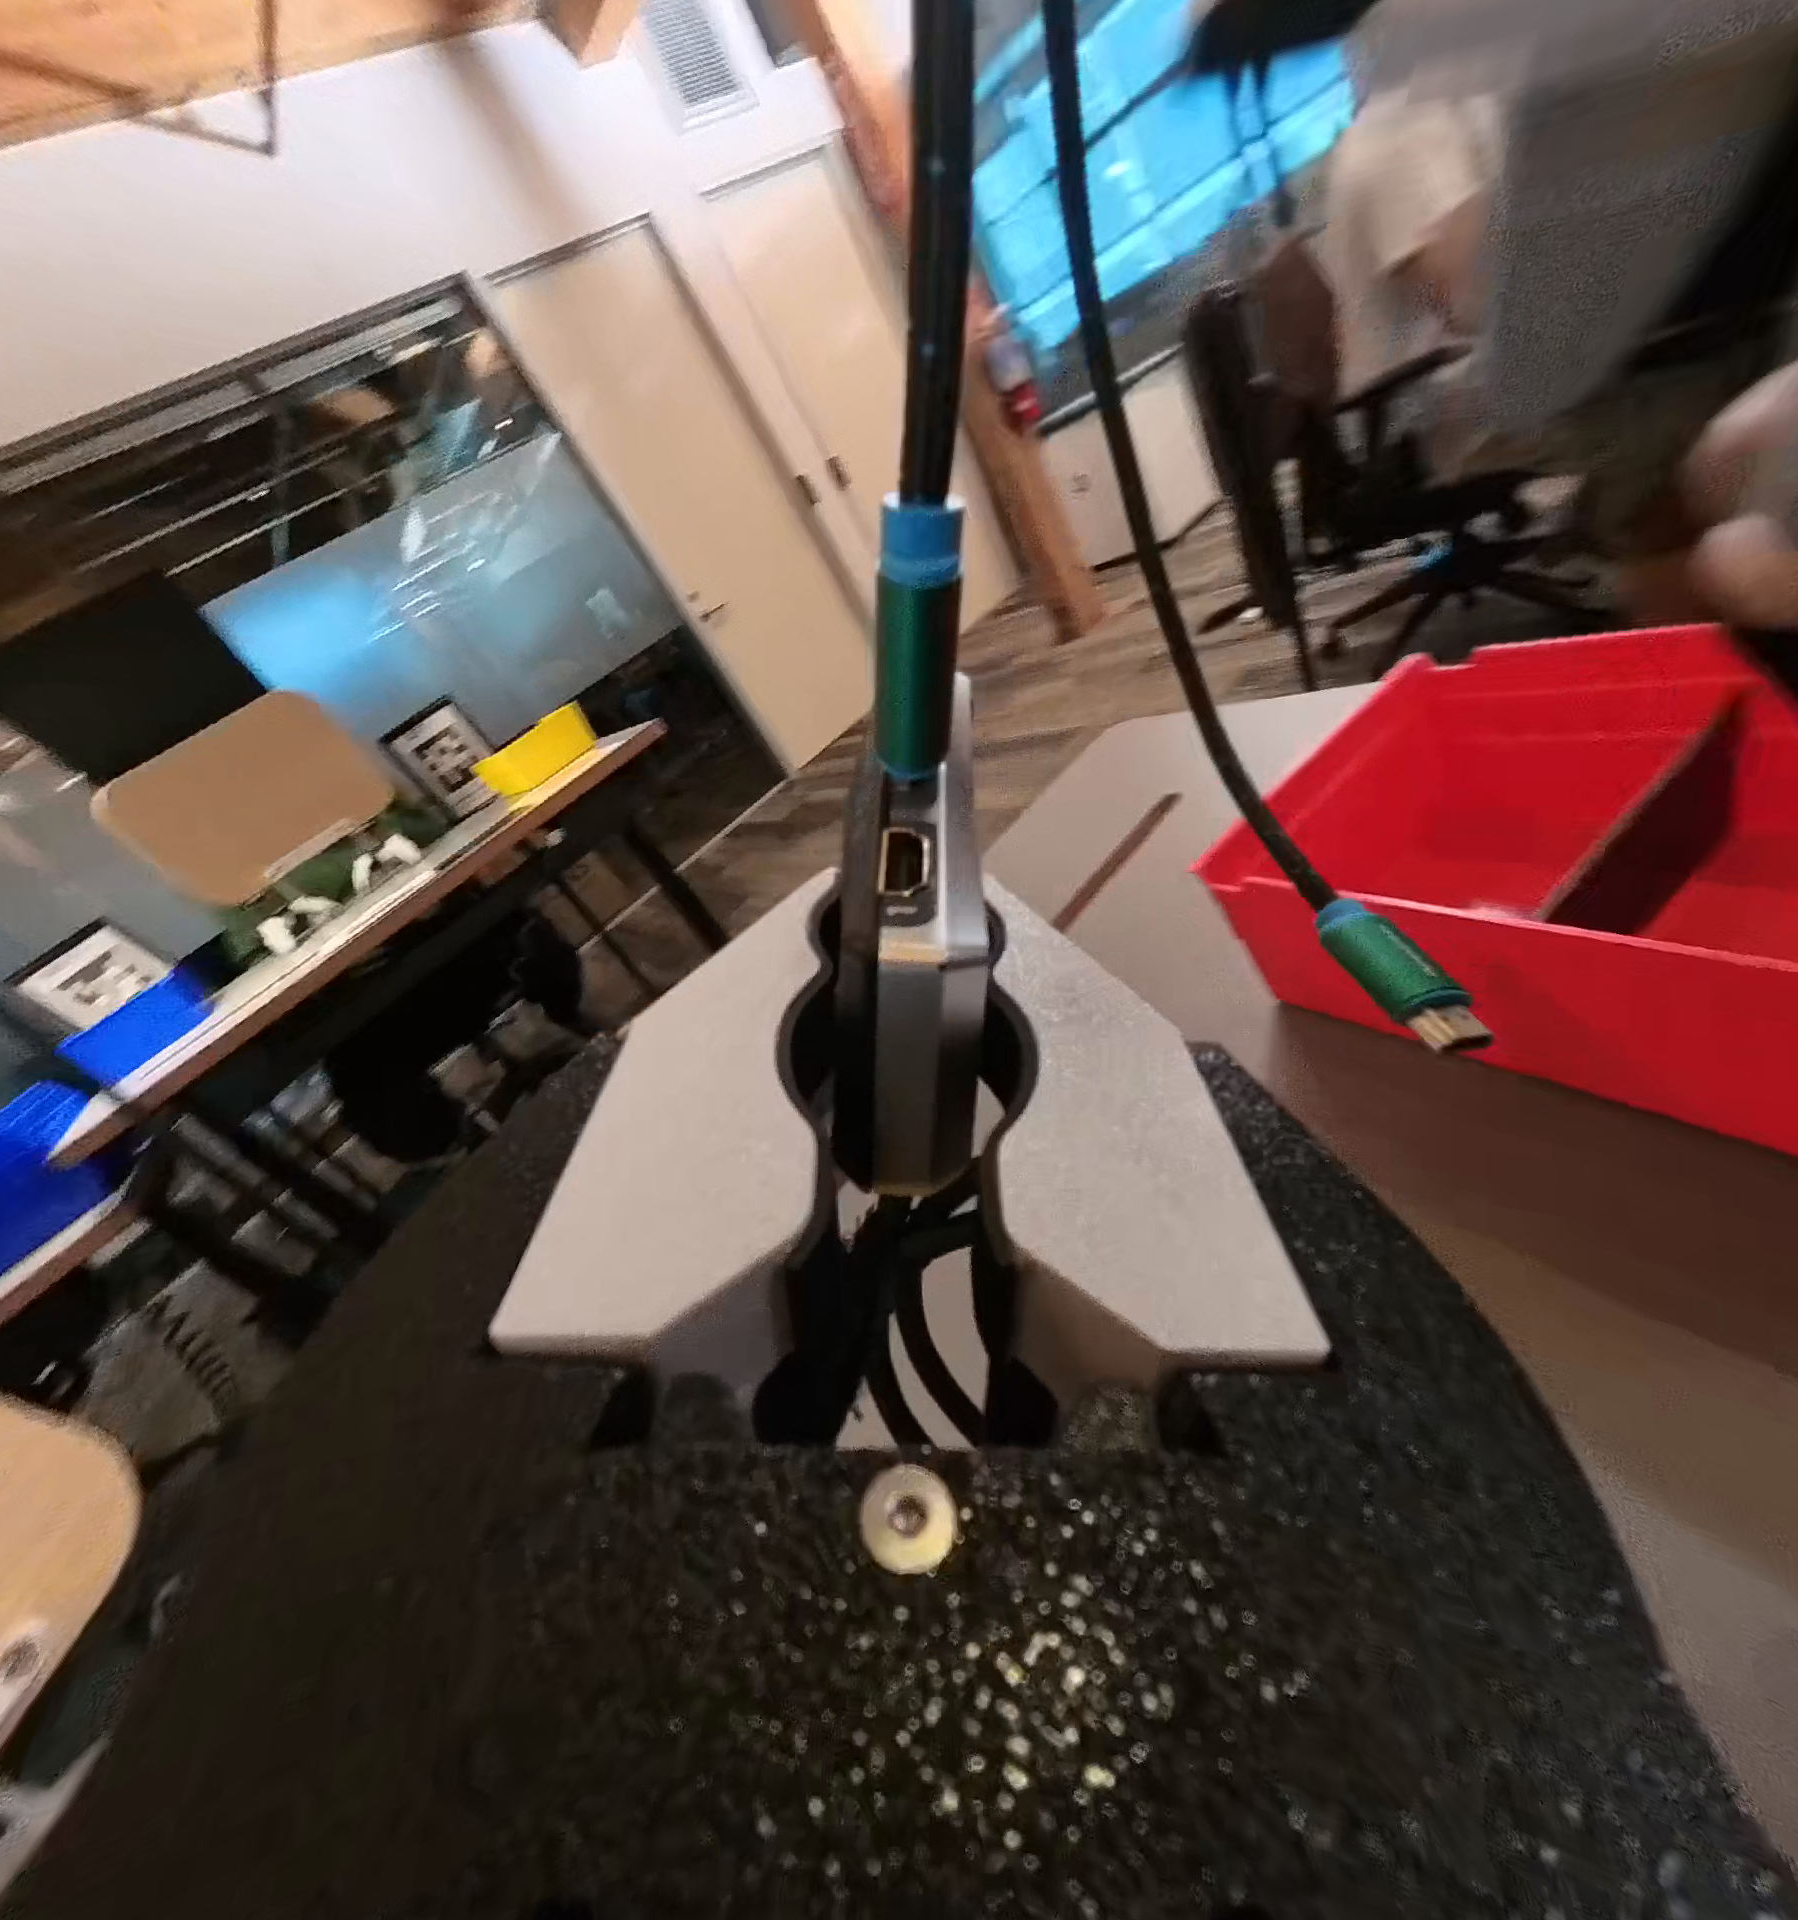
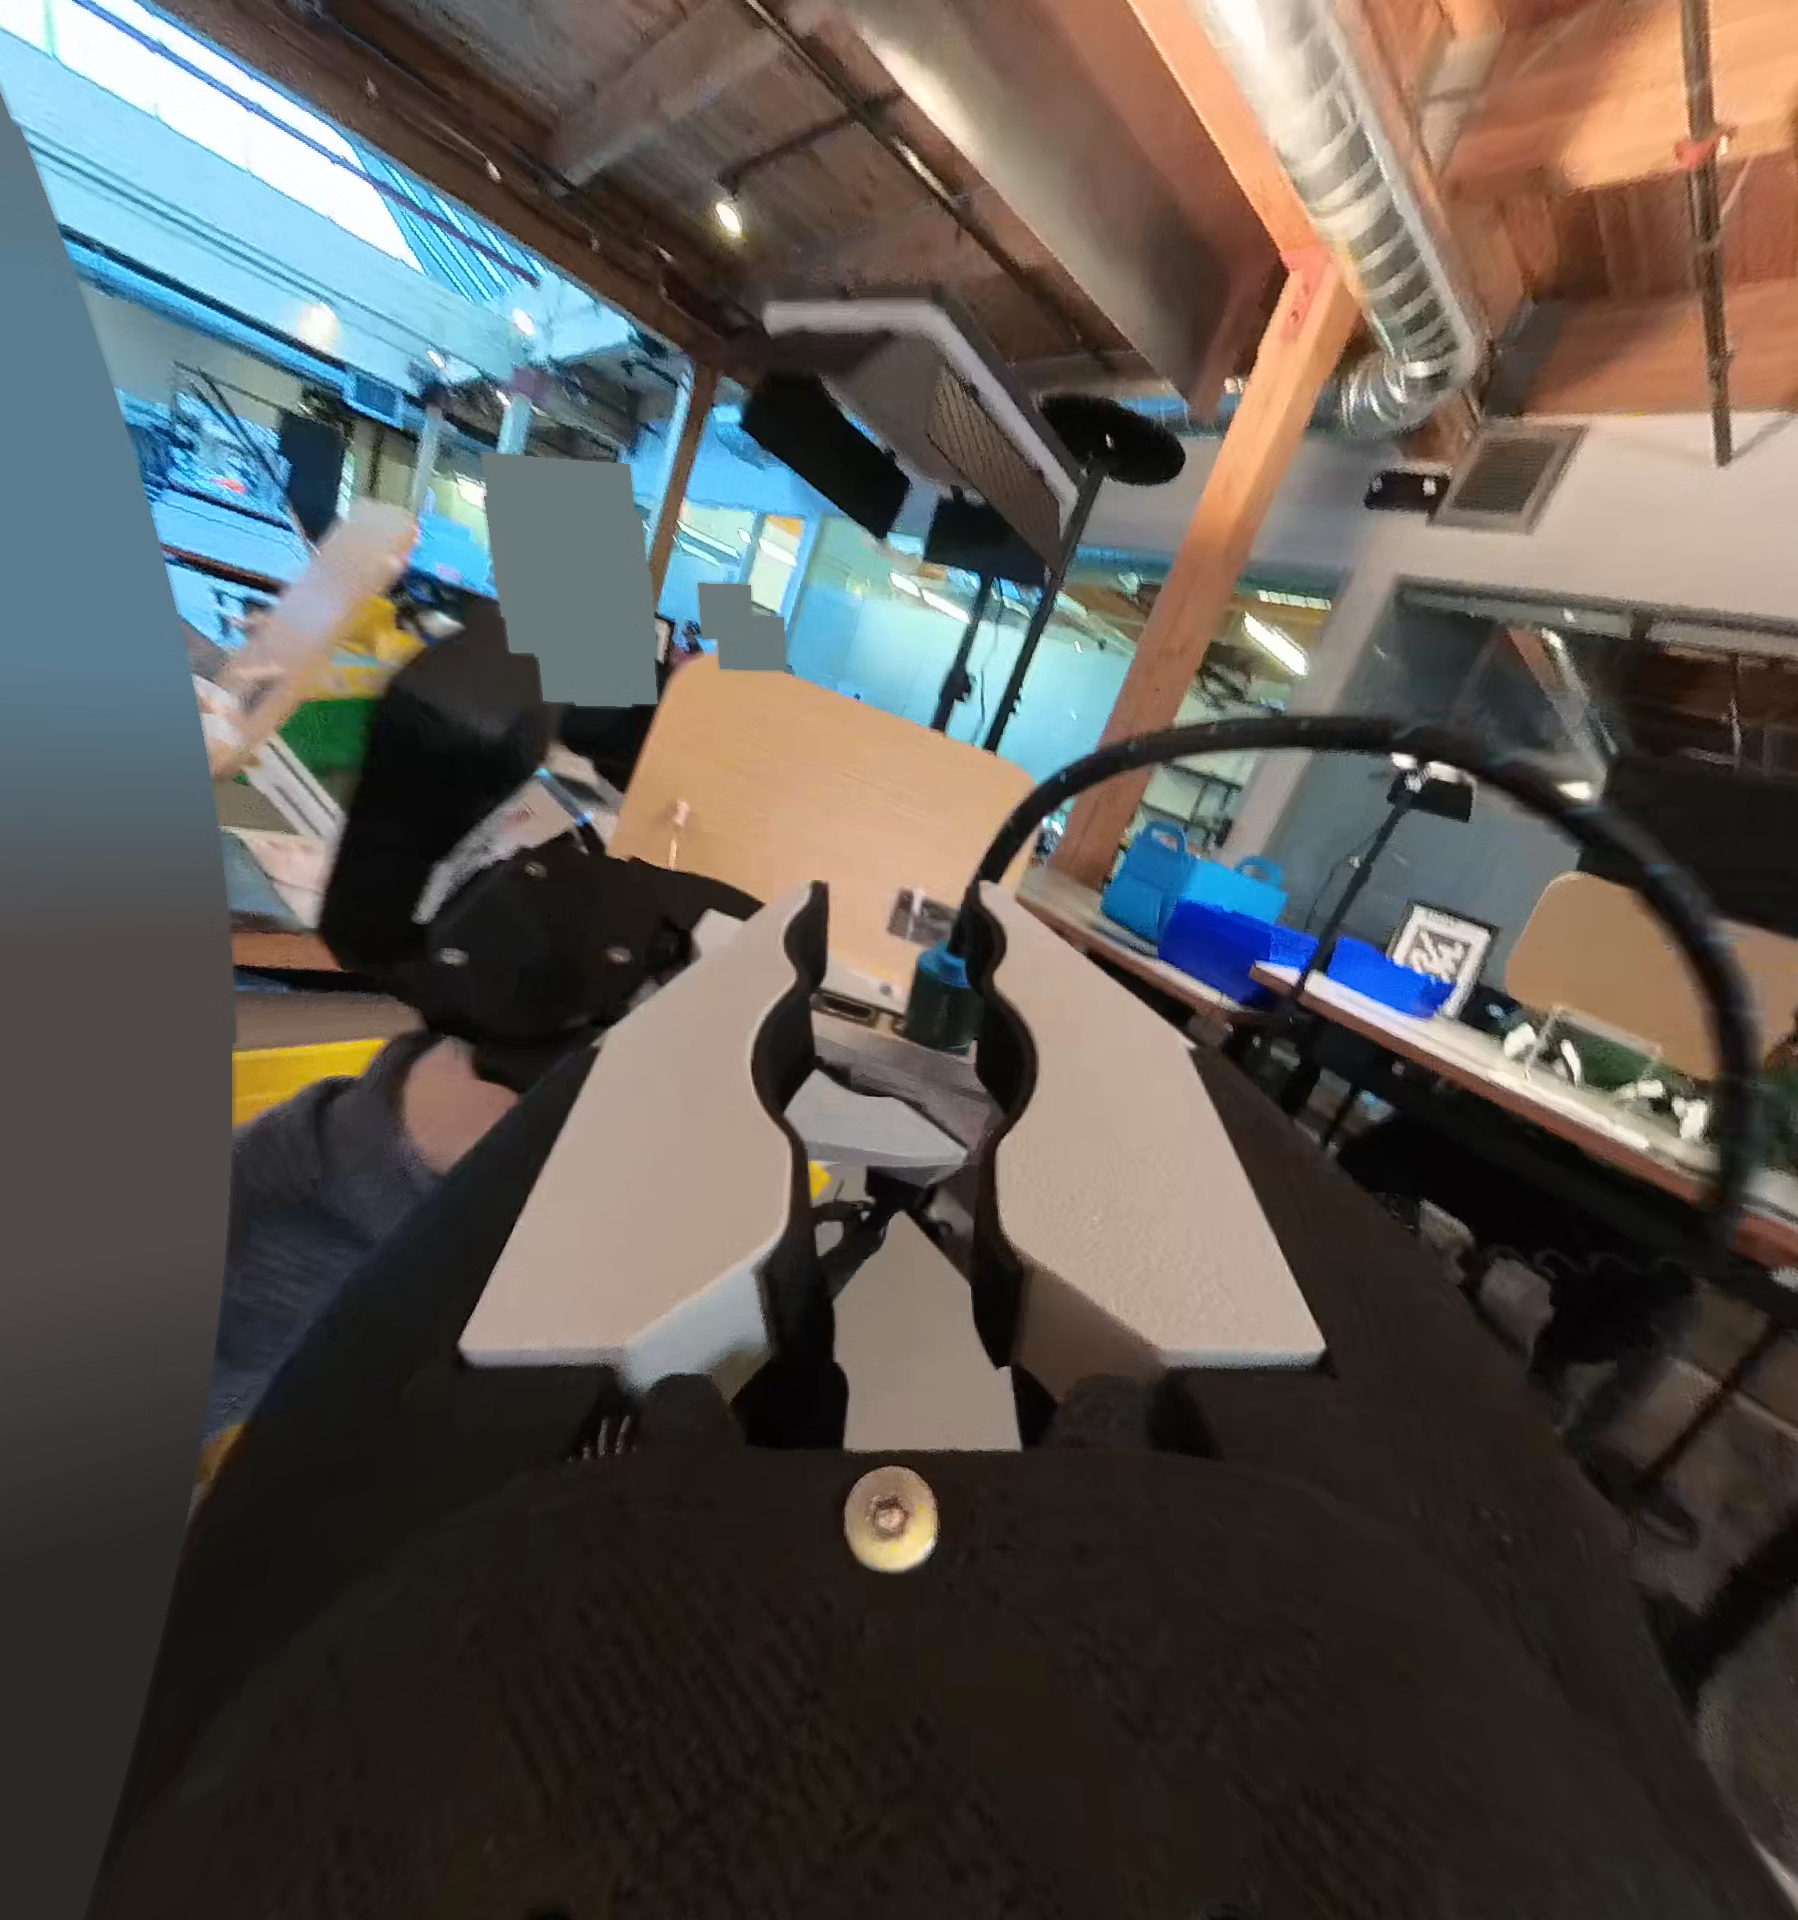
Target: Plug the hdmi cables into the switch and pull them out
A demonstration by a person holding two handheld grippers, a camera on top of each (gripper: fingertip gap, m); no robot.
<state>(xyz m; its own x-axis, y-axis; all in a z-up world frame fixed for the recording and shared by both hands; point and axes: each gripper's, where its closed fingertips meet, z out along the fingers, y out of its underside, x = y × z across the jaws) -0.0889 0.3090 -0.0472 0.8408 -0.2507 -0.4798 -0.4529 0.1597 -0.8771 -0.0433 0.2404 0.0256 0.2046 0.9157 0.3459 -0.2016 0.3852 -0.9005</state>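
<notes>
In the left wrist view, a red bin (image 1: 1560, 914) with a divider is sitting at the right of the frame on a brown table (image 1: 1497, 1247). At centre, the left gripper (image 1: 910, 1029) is clamping the grey switch (image 1: 921, 997) on edge between its 2 grey fingers (image 1: 708, 1122), with an empty port facing the camera. 1 green-and-blue plug (image 1: 916, 665) is sitting in the switch's top edge, its black cable (image 1: 936, 260) rising out of the upper frame. A 2nd loose plug (image 1: 1394, 977) is hanging at right centre in front of the bin's wall.

In the right wrist view, the right gripper (image 2: 900, 977) is standing narrowly parted, with nothing between its fingers. Beyond its tips, just above frame centre, the seated plug (image 2: 942, 992) and the switch (image 2: 864, 1013) are showing, with the cable (image 2: 1497, 769) arching toward the right.
</notes>
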